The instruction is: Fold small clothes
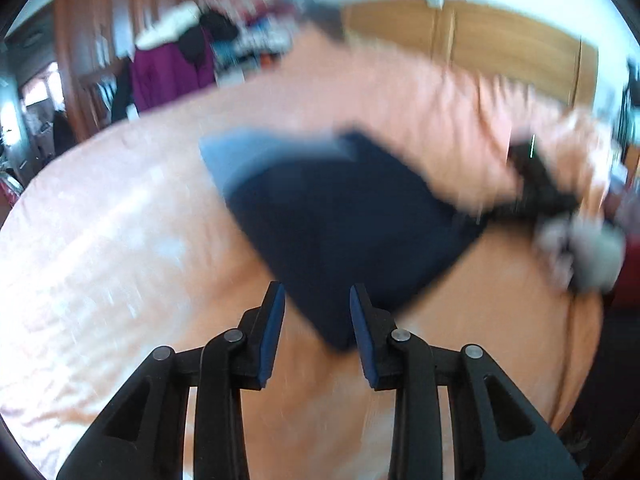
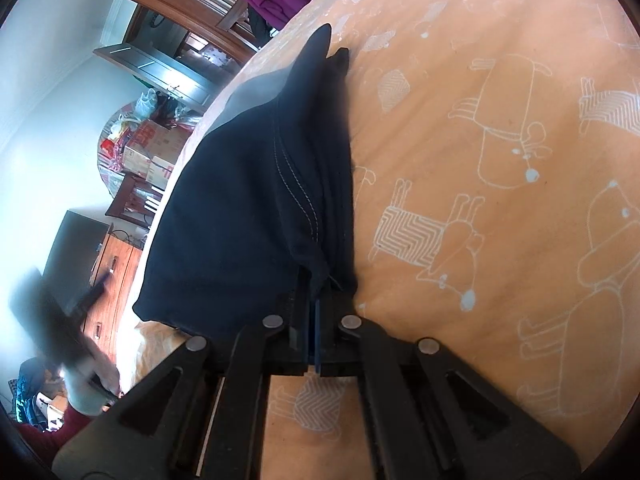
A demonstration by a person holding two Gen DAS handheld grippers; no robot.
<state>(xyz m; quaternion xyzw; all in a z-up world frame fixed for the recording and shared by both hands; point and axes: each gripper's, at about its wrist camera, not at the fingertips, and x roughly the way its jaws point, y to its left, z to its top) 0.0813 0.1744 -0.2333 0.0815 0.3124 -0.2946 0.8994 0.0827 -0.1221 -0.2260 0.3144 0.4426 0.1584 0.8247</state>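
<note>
Right wrist view: one dark navy garment [image 2: 240,208] is pinched by the right gripper [image 2: 312,320] on one orange bedsheet [image 2: 500,240]; the left gripper [image 1: 318,300] is held spread, empty.

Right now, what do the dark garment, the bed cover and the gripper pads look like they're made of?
Dark navy garment: soft matte knit, probably cotton jersey; it drapes in folds and shows a pale double-stitched seam.
Orange bed cover: thin woven cloth, matte, with printed white dog outlines and fine creases.
Left gripper pads: blue, likely rubber or foam, on black moulded plastic; unclear which.
</note>
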